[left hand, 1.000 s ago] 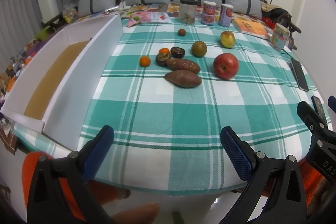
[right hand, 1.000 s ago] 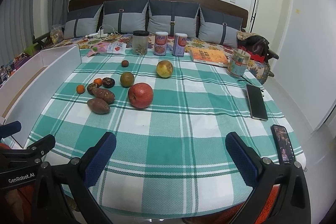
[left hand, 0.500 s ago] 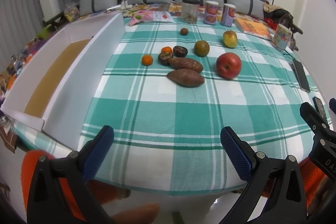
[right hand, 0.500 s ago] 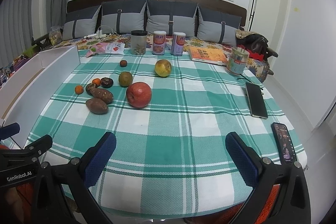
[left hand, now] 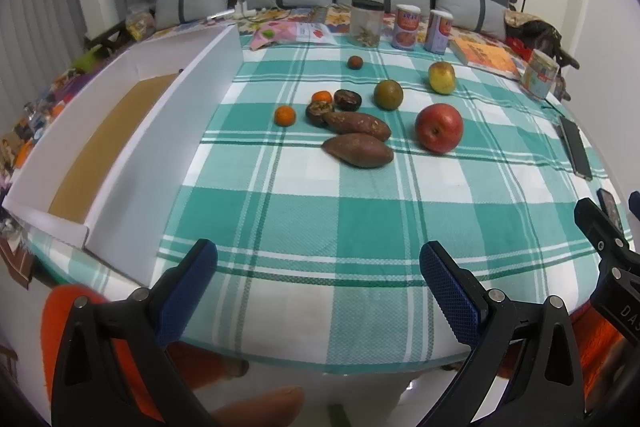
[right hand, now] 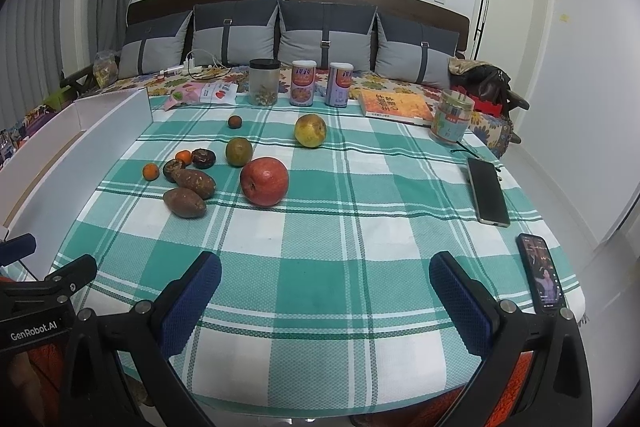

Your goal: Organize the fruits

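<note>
Fruits lie on the green checked tablecloth (left hand: 360, 219): a red apple (left hand: 439, 127) (right hand: 264, 181), a green orange (left hand: 388, 94) (right hand: 239, 151), a yellow pear (left hand: 441, 77) (right hand: 310, 130), two sweet potatoes (left hand: 358, 151) (right hand: 185, 202), two small tangerines (left hand: 284, 115) (right hand: 150, 171), dark round fruits (left hand: 347, 99) (right hand: 203, 158) and a small brown fruit (left hand: 354, 62) (right hand: 235, 122). A long white box (left hand: 120, 131) (right hand: 80, 139) stands along the left edge. My left gripper (left hand: 318, 279) and right gripper (right hand: 326, 287) hang open over the near table edge, both empty.
A jar (right hand: 263, 82), two cans (right hand: 303, 83), a book (right hand: 394, 105), snack packets (right hand: 200, 93) and a tin (right hand: 452, 117) line the far edge. Two phones (right hand: 488, 191) (right hand: 542, 273) lie at the right. A cushioned bench (right hand: 280, 35) stands behind.
Both grippers have drifted slightly forward and up over the table edge; the fruits have not moved and both stay open.
</note>
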Available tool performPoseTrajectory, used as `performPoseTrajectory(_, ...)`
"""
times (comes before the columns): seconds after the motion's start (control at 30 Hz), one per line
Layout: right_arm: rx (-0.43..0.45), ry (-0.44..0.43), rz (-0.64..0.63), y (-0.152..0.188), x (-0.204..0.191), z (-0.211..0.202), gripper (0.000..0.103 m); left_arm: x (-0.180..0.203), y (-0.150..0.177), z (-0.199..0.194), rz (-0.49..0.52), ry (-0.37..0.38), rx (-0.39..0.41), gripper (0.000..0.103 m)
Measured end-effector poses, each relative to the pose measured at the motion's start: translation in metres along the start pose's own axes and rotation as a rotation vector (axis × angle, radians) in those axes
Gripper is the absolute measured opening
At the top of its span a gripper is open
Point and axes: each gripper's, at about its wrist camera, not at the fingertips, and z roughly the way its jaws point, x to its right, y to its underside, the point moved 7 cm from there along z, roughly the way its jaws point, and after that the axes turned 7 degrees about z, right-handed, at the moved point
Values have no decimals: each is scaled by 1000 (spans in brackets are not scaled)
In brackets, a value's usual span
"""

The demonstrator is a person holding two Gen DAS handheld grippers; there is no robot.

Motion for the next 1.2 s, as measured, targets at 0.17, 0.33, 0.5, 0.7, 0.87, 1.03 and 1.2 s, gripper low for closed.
performPoseTrajectory(0.17, 21, -1, 6, -4, 0, -5, 103, 0, -1, -2, -6, 10, 8, 102)
performPoseTrajectory(0.33, 31, -6, 22, -5, 3, -6, 103, 3, 1, 1, -10, 24, -12, 102)
performPoseTrajectory(0.5, 19, -5, 25, -4, 2, -2, 103, -1, 1, 4, -28, 27, -18, 102)
performPoseTrajectory(0.7, 8, -10, 9, 0, -4, 3, 103, 0, 5, 11, -32, 41, -48, 102)
performPoseTrajectory(0.87, -28, -20, -1, 8, -6, 18, 103, 5, 8, 22, -20, 68, -84, 102)
performPoseTrajectory(1.03, -97, -53, -8, 26, -6, 48, 103, 14, 14, 52, -1, 83, -160, 102)
performPoseTrajectory(1.2, -200, -78, -49, 37, -9, 102, 103, 23, 9, 100, 23, 81, -221, 102)
